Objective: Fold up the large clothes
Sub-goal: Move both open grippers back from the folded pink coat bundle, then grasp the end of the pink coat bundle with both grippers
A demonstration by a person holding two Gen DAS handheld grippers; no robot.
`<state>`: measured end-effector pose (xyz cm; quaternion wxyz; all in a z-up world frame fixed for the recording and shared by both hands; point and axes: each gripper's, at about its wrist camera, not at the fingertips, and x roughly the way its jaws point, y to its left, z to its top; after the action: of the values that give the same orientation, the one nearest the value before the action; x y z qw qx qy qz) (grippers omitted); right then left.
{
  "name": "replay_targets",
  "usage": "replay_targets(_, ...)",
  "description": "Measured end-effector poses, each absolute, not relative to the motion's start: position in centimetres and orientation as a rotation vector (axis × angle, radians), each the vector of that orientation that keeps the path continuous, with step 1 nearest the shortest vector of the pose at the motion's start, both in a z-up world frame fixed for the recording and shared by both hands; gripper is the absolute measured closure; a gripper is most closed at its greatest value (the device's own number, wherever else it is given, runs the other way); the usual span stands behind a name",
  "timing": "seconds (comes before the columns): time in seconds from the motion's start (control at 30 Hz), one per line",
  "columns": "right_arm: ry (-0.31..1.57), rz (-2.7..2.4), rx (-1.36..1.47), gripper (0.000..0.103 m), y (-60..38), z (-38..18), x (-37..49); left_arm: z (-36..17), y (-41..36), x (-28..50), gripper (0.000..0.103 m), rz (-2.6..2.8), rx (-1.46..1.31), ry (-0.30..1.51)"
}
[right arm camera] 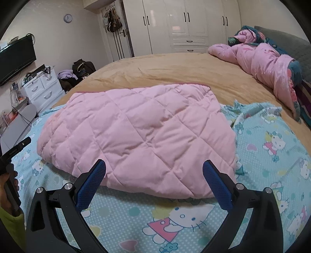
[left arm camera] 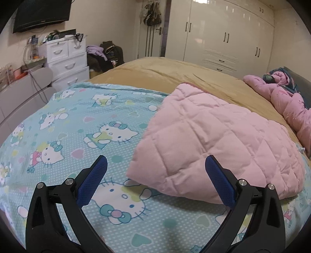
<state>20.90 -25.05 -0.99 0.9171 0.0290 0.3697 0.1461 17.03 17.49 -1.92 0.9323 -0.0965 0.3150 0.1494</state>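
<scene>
A pink quilted garment (right arm camera: 140, 134) lies folded in a flat bundle on a light-blue Hello Kitty sheet (right arm camera: 268, 148) on the bed. In the left wrist view the garment (left arm camera: 213, 144) lies to the right, its near left corner between my fingers. My left gripper (left arm camera: 155, 165) is open and empty, just above the sheet (left arm camera: 81, 124). My right gripper (right arm camera: 154, 167) is open and empty, hovering at the garment's near edge. The left gripper's body shows at the left edge of the right wrist view (right arm camera: 14, 151).
A tan bedspread (right arm camera: 175, 70) covers the far bed. A crumpled pink duvet (right arm camera: 262, 62) lies at the far right by the headboard. White drawers (left arm camera: 66, 58), a wall TV (left arm camera: 40, 13), a white wardrobe (left arm camera: 223, 33) and a clothes pile (left arm camera: 105, 54) stand beyond the bed.
</scene>
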Motion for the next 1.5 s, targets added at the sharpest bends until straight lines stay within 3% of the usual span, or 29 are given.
replay_targets(0.37, 0.867, 0.236, 0.110, 0.004, -27.7, -4.5, 20.4, -4.2, 19.1, 17.5, 0.008, 0.287, -0.267, 0.731)
replay_targets(0.77, 1.058, 0.243, 0.449, 0.004, -32.8, -10.9, 21.4, -9.7, 21.0, 18.9, 0.009, 0.053, -0.669, 0.879)
replay_targets(1.23, 1.044, 0.297, 0.818, 0.004, -36.8, -13.0, 28.5, -10.8, 24.3, 22.0, 0.009, -0.004, -0.928, 0.809)
replay_targets(1.5, 1.040, 0.301, 0.960, 0.004, -38.7, -14.4, 32.4, -11.1, 25.1, 24.8, 0.008, -0.030, -0.943, 0.836)
